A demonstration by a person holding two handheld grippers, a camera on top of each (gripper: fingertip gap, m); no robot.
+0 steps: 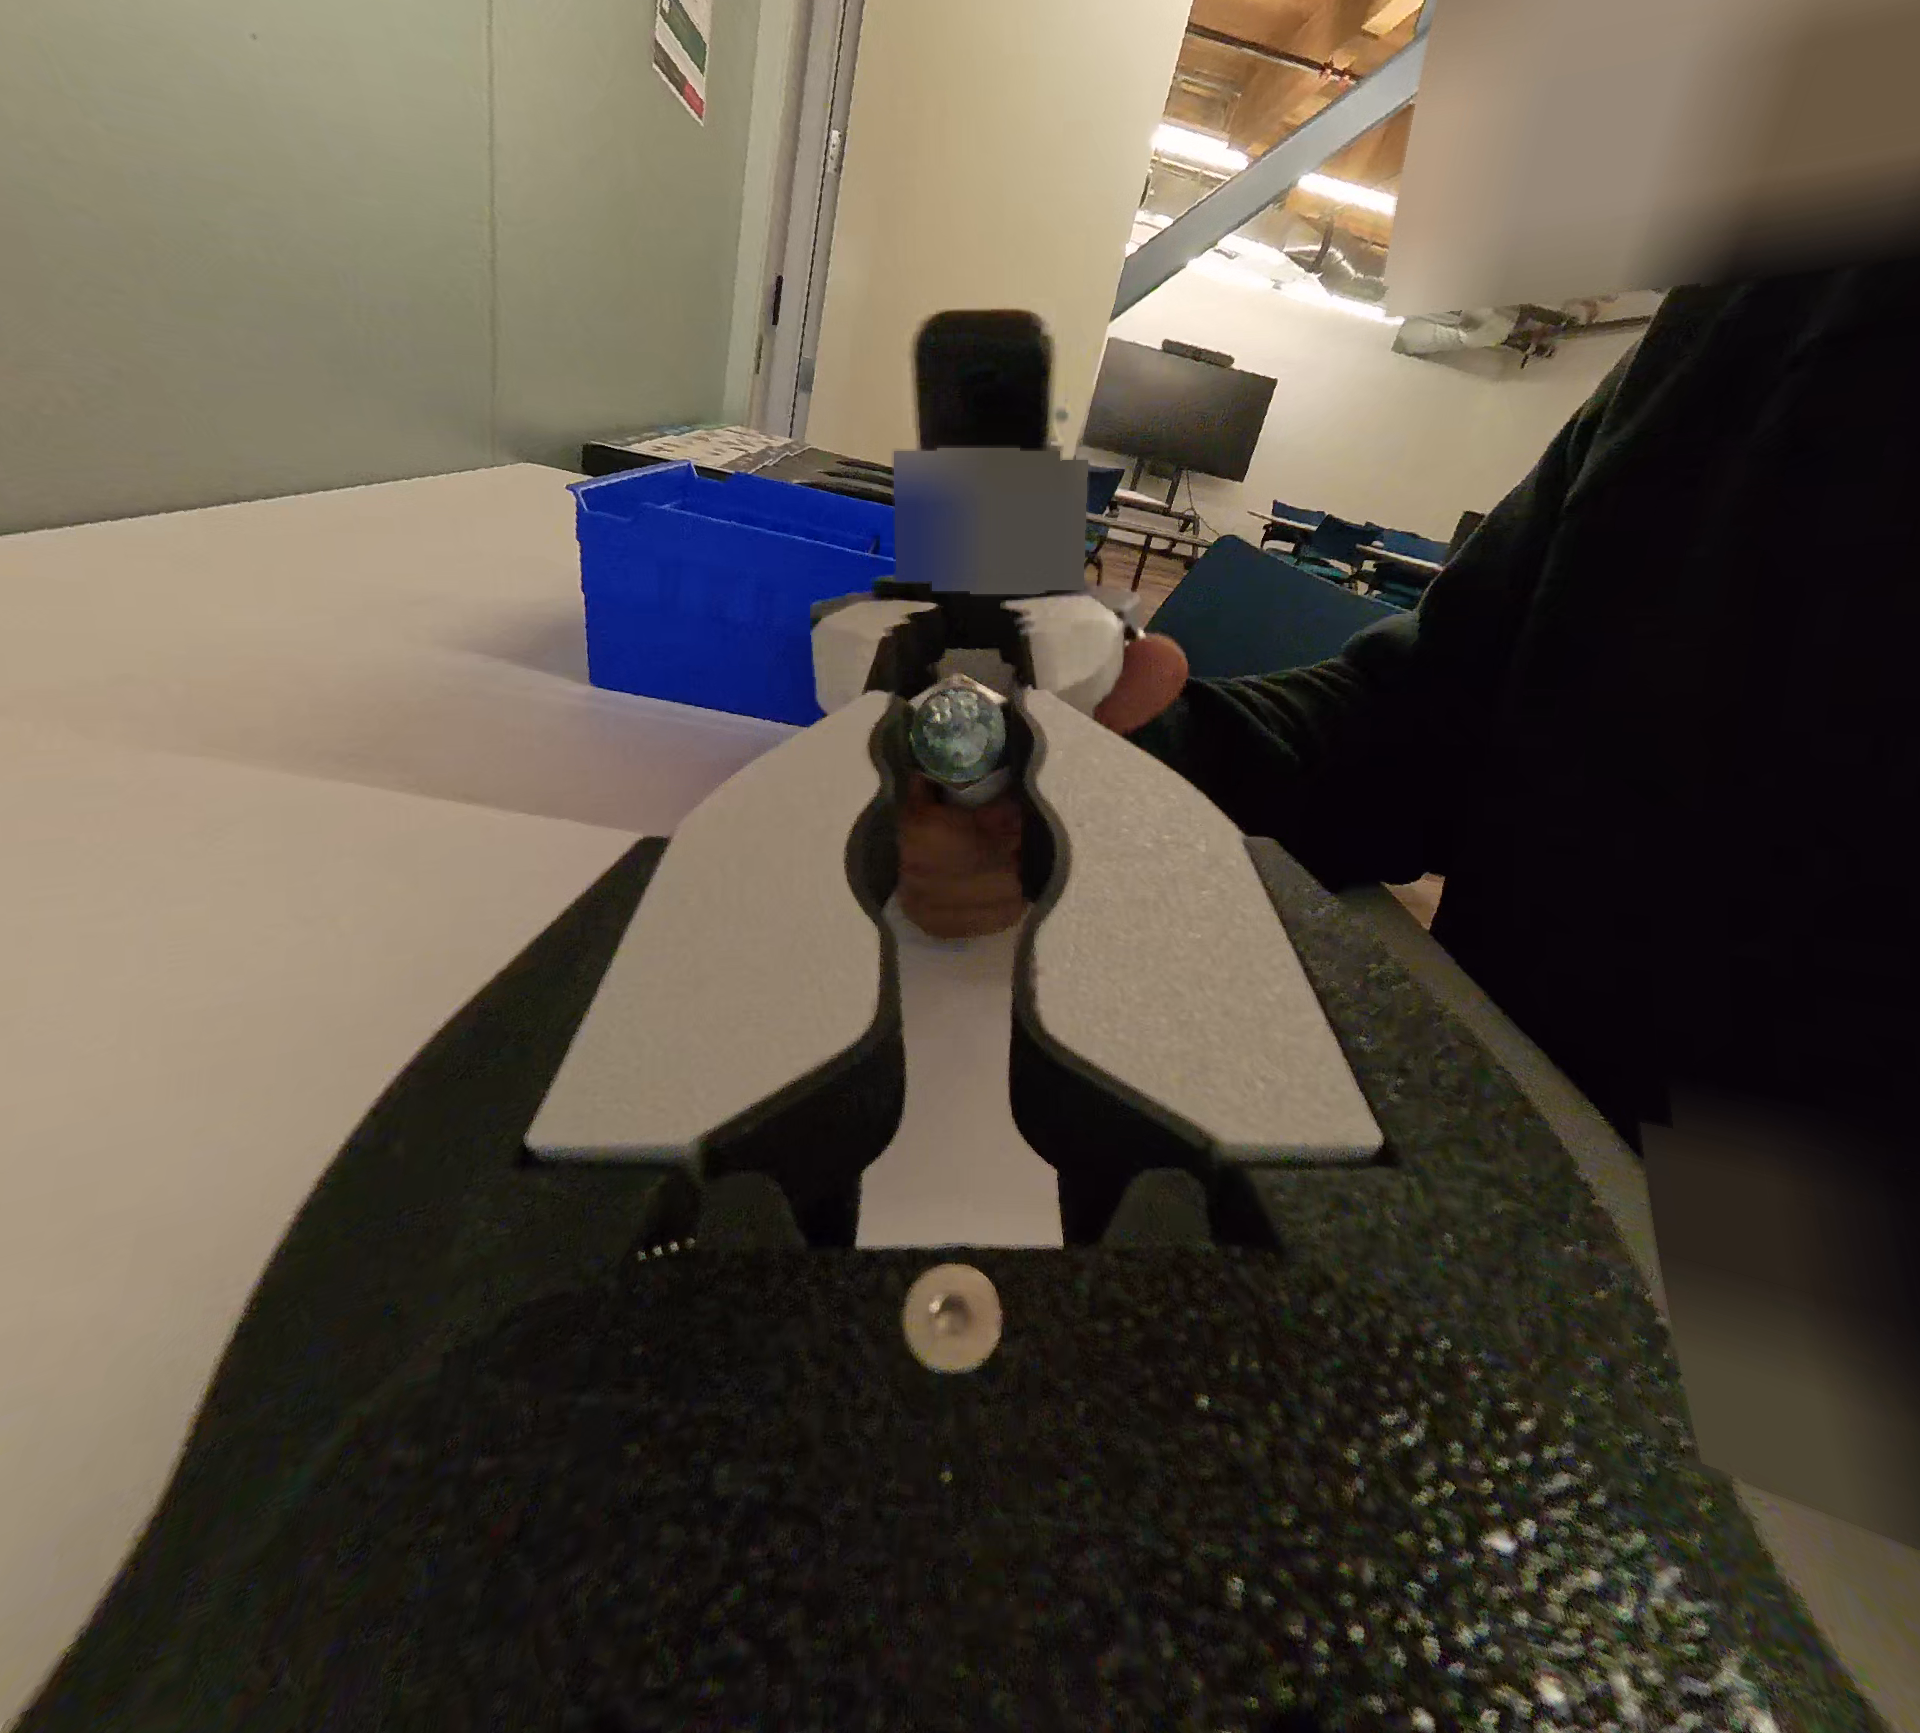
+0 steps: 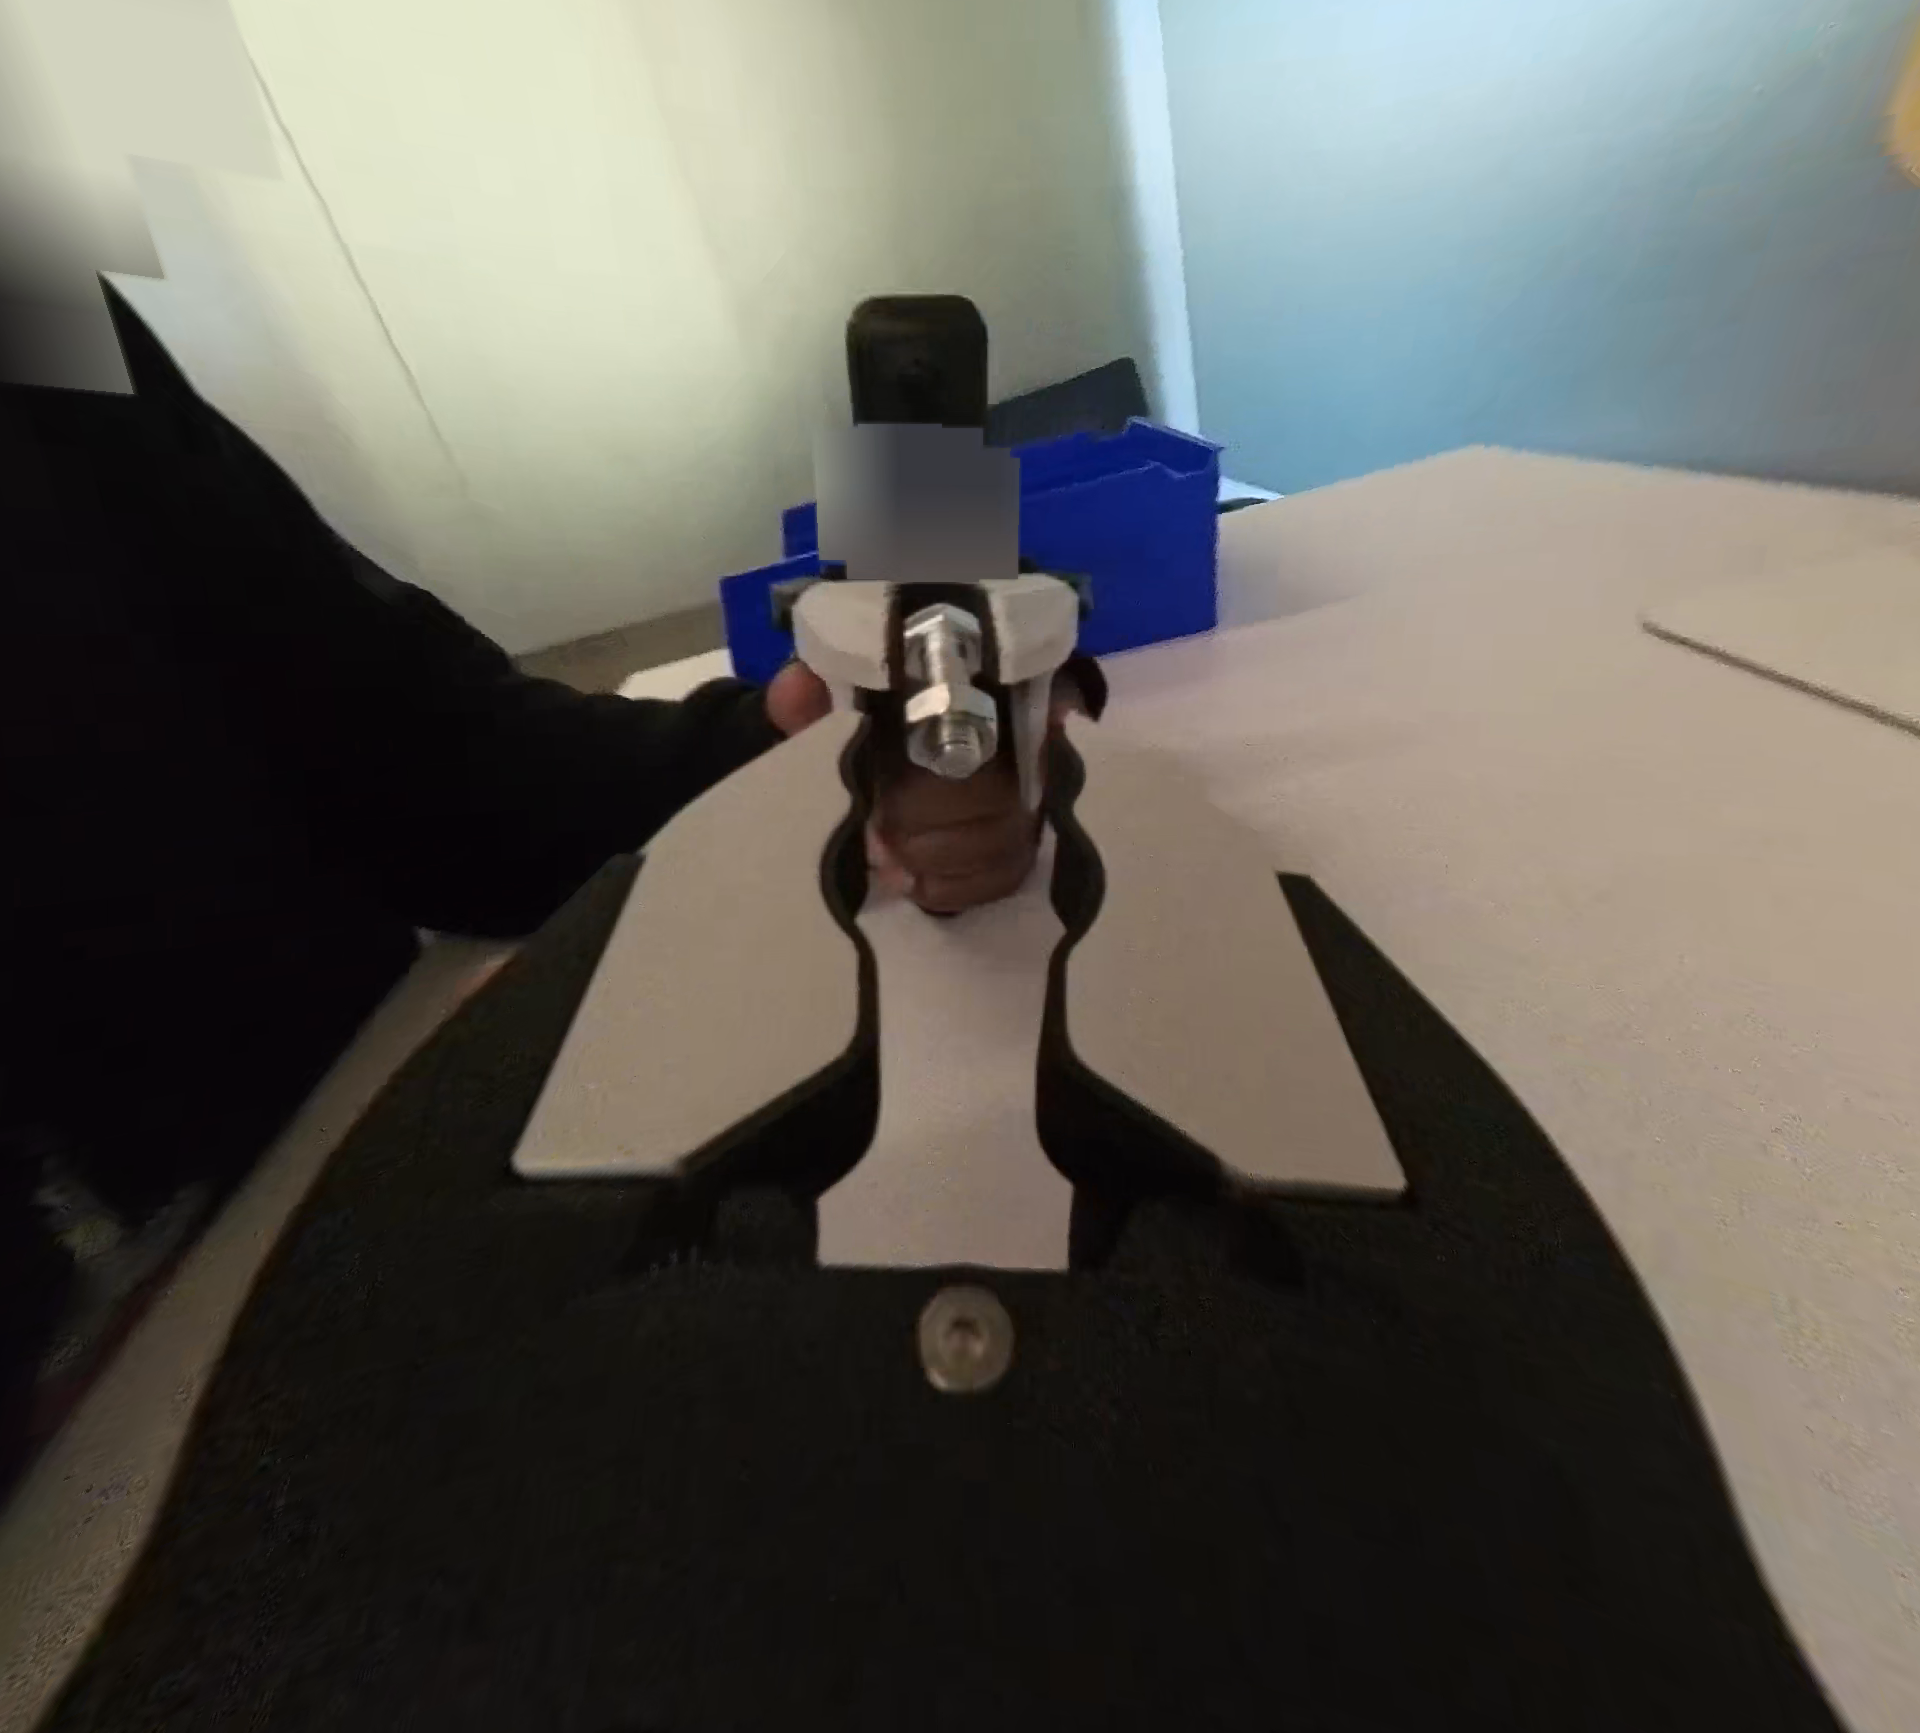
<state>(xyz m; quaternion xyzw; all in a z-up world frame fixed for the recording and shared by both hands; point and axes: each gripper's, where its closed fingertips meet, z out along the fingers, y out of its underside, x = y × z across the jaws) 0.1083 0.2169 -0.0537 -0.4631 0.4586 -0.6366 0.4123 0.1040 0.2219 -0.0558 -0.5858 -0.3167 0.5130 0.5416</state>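
Bolt [image 2: 938, 660]: silver, carried above the table [image 1: 260, 644], with the nut [image 2: 951, 709] part-way along its thread. Left gripper [image 1: 956, 738] is clenched on the hex head, and the hold looks square. Right gripper [image 2: 961, 748] straddles the nut, released (pads seemingly clear of it; blur limits certainty). Blue bin [image 1: 707, 603] stands behind.

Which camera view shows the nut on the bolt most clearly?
The right wrist view. There the nut is seen side-on on the bolt, with thread visible on both sides of it. The left wrist view looks at the bolt's head end-on, so the head hides the nut almost completely.
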